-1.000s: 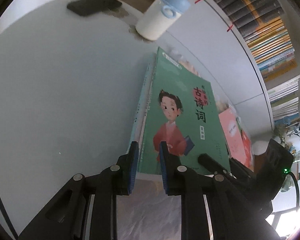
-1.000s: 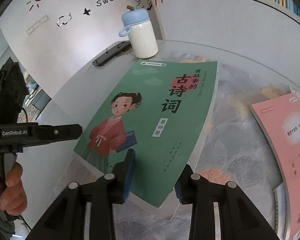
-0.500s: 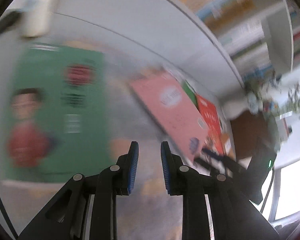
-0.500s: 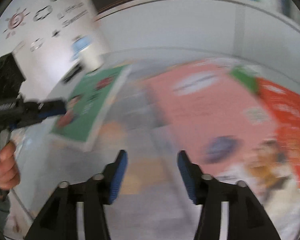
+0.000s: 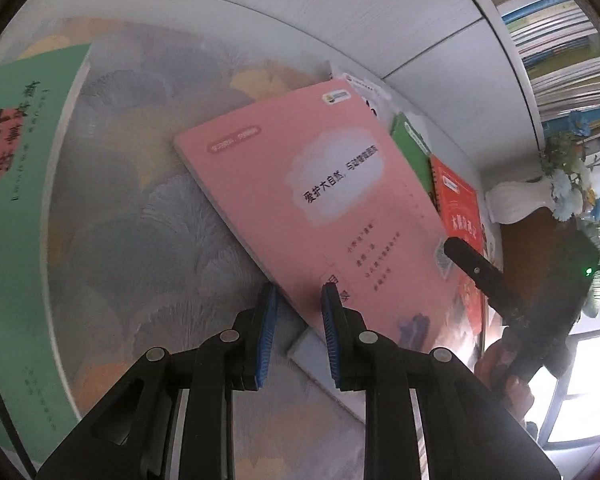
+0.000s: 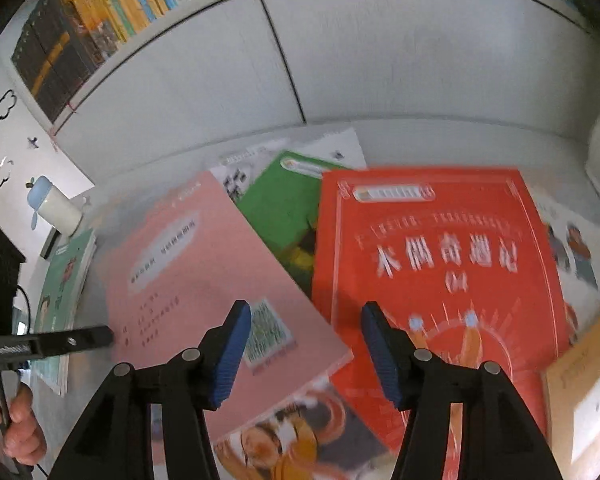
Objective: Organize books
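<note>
While both jaws gape empty, the flat matte pink book overlaps glossy covers.

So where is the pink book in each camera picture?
Left wrist view: the flat pink paperback book fills the middle, running diagonally, its near edge just beyond the tool tips.
Right wrist view: it lies left of centre, partly behind the tool's left finger.
Shared landmark: the bright orange-red paperback book lies on its right in both views.

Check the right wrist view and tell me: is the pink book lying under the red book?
No. The pink book lies beside the red book, with its lower corner overlapping the red cover.
</note>
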{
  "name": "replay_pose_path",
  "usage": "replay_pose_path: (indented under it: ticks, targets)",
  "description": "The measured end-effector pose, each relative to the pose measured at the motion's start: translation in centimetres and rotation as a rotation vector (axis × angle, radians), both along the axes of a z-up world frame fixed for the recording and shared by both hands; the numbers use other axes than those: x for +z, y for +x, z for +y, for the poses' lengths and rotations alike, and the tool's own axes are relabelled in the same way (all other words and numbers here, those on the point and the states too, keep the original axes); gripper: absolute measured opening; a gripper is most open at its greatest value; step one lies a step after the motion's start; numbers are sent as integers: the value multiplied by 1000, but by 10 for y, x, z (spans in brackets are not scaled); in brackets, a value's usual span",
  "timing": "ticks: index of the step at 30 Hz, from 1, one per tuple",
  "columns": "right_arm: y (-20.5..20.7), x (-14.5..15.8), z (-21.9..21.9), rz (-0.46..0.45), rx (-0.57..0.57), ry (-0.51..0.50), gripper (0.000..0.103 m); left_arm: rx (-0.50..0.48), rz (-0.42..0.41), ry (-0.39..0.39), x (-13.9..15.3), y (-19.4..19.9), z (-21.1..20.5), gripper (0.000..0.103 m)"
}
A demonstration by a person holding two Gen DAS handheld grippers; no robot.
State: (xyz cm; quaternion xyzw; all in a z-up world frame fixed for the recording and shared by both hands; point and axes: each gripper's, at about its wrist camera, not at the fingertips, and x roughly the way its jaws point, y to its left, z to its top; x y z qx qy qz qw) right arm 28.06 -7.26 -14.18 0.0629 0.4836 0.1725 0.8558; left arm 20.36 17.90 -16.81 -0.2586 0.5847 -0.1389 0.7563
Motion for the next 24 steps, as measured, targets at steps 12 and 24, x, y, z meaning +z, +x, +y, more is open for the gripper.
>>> replay_pose_path:
  ticks: [12, 24]
  targets:
    - [-45, 11, 43, 6, 134, -65, 57, -50, -31, 2, 7, -23, 13, 23]
    - [-216, -12, 40, 182, 219, -132, 58, -246, 56, -59, 1, -131, -4, 24]
